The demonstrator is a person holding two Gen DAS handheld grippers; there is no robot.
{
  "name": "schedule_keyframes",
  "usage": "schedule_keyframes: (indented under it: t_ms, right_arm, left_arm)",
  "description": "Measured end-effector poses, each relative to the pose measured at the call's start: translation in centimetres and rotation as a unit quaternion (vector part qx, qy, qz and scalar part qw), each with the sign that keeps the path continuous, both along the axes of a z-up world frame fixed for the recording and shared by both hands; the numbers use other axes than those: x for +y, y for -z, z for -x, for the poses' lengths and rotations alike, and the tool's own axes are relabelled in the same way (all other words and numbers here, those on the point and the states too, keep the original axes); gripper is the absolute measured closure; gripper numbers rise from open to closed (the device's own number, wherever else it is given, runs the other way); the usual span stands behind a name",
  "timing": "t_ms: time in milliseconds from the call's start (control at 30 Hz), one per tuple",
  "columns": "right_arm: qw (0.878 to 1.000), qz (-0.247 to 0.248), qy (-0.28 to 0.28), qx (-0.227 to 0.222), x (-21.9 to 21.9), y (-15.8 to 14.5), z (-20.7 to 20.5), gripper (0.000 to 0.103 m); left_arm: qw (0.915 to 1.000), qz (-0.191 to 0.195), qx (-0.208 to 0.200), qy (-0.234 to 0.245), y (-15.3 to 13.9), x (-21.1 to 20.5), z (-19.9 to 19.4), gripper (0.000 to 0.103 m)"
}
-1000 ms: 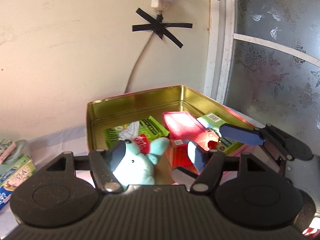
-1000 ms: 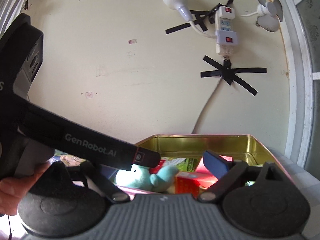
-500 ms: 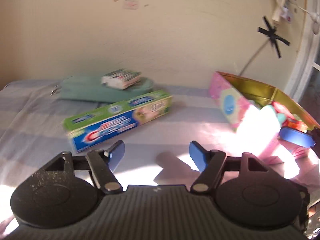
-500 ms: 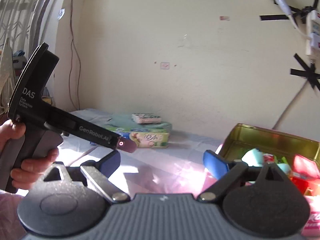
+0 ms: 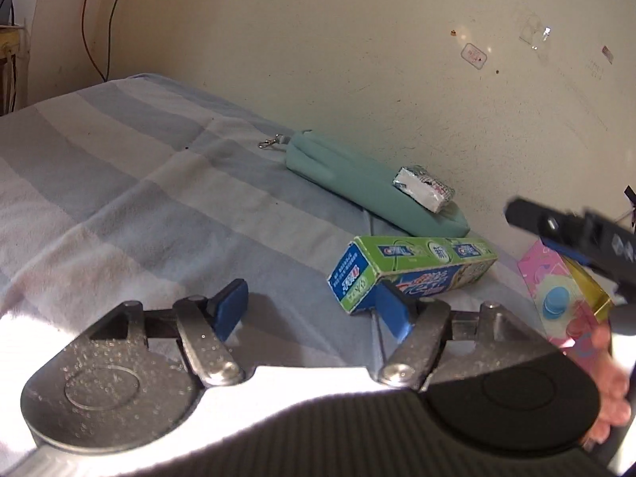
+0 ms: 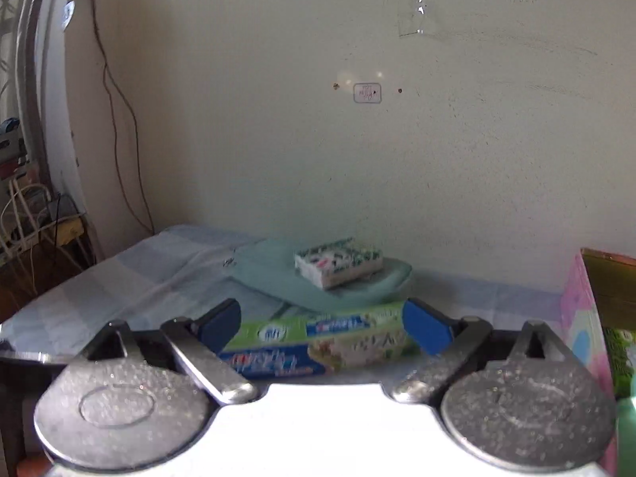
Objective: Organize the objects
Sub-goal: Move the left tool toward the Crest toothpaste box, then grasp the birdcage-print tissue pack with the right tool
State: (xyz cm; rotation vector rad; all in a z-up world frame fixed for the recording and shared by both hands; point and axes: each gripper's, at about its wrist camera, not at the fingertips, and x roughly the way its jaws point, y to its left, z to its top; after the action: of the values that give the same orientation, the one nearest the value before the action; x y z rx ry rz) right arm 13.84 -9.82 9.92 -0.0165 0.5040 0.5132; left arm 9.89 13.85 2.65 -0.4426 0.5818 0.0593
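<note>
A green and blue toothpaste box (image 5: 413,270) lies on the striped cloth. Behind it, a teal pouch (image 5: 369,190) against the wall carries a small white packet (image 5: 423,189). My left gripper (image 5: 312,310) is open and empty, its right pad just in front of the box's near end. In the right wrist view, my right gripper (image 6: 324,326) is open, low over the cloth. The toothpaste box (image 6: 318,346) lies crosswise just beyond its fingertips, with the pouch (image 6: 318,278) and packet (image 6: 338,264) further back. This view is blurred.
The pink tin (image 5: 556,290) with a gold inside stands at the right, also the tin (image 6: 584,318) in the right wrist view. The right gripper's body (image 5: 576,234) and a hand (image 5: 608,397) are at the right edge. The cloth (image 5: 139,183) stretches left.
Both views have swung left, from the tin to the toothpaste box and pouch. The plush toy between my left fingers a second ago has stayed at the tin, and those fingers are now empty.
</note>
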Motion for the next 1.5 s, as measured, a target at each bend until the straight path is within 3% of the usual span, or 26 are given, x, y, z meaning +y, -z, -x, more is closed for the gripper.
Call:
schedule_keyframes:
  t_ms: [267,333,367,400,567,733,867,1033,1067,1167,1333,1367,1433,1500]
  right_arm:
    - [0.991,0.001,0.083,0.103,6.4,2.5,-12.2,0.013]
    - [0.987,0.008,0.095,0.128,7.3,3.7,-13.6,0.02]
    - [0.987,0.016,0.094,0.126,7.6,4.1,-13.6,0.031]
    - [0.988,0.028,0.092,0.118,7.9,4.3,-13.4,0.036]
    - [0.994,0.051,0.067,0.065,6.4,3.6,-9.6,0.051]
    - [0.999,0.028,0.014,-0.009,1.7,0.7,-1.8,0.05]
    - [0.998,0.046,-0.038,0.024,-2.6,2.3,5.1,0.049]
    - [0.994,0.064,-0.045,0.071,-5.7,4.8,10.5,0.045]
    - [0.995,0.065,-0.042,0.068,-6.2,5.1,11.1,0.042]
    - [0.996,0.04,-0.034,0.071,-7.2,5.6,12.1,0.02]
    - [0.996,0.035,-0.035,0.076,-8.3,6.3,12.8,0.019]
    - [0.996,0.034,-0.039,0.078,-8.4,6.5,13.0,0.019]
    - [0.995,0.032,-0.049,0.083,-8.6,6.9,13.3,0.024]
    - [0.996,0.033,-0.048,0.072,-8.8,6.8,13.6,0.052]
  left_arm:
    - [1.0,-0.001,0.003,0.006,0.0,0.0,0.0,0.029]
    - [0.9999,-0.005,0.005,0.008,0.1,0.0,-0.3,0.029]
    - [0.9999,-0.006,0.005,0.008,0.0,0.0,-0.3,0.029]
    - [0.9999,-0.007,0.005,0.008,0.0,0.0,-0.3,0.029]
    - [0.9998,-0.015,0.003,0.01,0.0,-0.3,-0.2,0.029]
    - [0.9995,-0.004,-0.018,0.026,-0.2,-0.3,0.4,0.029]
    - [0.9909,0.045,-0.035,0.122,-0.2,-1.5,0.5,0.029]
    - [0.9663,0.096,-0.024,0.237,-0.5,-5.5,1.4,0.031]
    - [0.9633,0.094,-0.022,0.25,-0.7,-6.5,1.8,0.031]
    - [0.9576,0.089,-0.004,0.274,-0.6,-9.1,2.5,0.032]
    - [0.9544,0.075,0.043,0.286,0.4,-12.1,2.8,0.036]
    - [0.9532,0.073,0.05,0.289,0.7,-12.6,2.7,0.043]
    - [0.9553,0.047,0.048,0.288,0.5,-13.8,3.1,0.048]
    - [0.9533,0.051,0.059,0.292,0.2,-14.5,2.9,0.054]
